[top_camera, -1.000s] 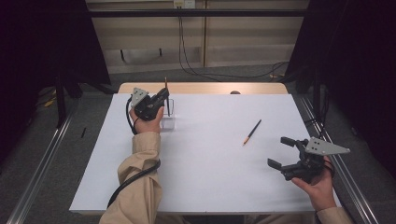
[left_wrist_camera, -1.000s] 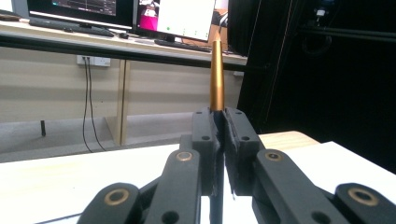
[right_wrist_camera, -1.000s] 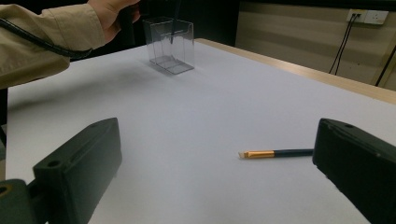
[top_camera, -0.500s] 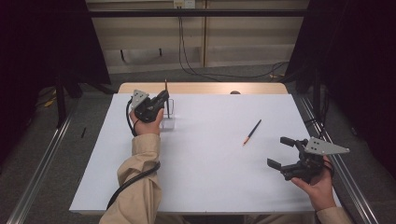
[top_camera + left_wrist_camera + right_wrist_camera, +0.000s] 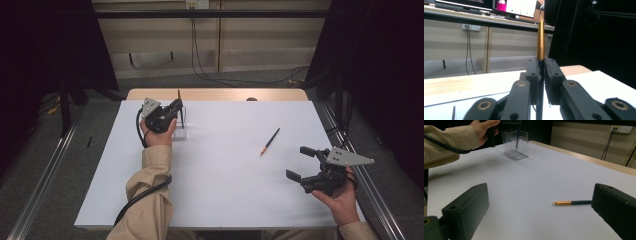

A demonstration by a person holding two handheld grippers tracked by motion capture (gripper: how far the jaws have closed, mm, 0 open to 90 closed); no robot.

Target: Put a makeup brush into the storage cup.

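A white counter (image 5: pixel 220 190) is seen from above, with a bare wooden strip along its far edge. The left claw (image 5: pixel 176 106) is held at about 11 o'clock on the counter, over a clear box (image 5: pixel 181 131) that stands upright there. Its jaws are pressed together on a pen (image 5: pixel 540 37), which is pinched upright: in the left gripper view the gold upper part rises above the jaws and the dark shaft runs down between them. In the right gripper view the dark lower end of this pen is seen inside the box (image 5: pixel 515 143), though whether it touches the bottom cannot be told. The left hand (image 5: pixel 483 128) and a tan sleeve (image 5: pixel 150 185) are seen behind the box, with a black cable trailing along the forearm. The right claw (image 5: pixel 303 163) is held at about 4 o'clock, near the counter's right edge, with its jaws spread wide and nothing between them. A second pen (image 5: pixel 270 141) lies flat on the counter at about 2 o'clock, well apart from the box and a little beyond the right claw; in the right gripper view it (image 5: pixel 571 202) is seen between the two spread jaws but farther off, its gold end pointing away from the right jaw. Monitors (image 5: pixel 514 6) on a desk are seen beyond the counter in the left gripper view.
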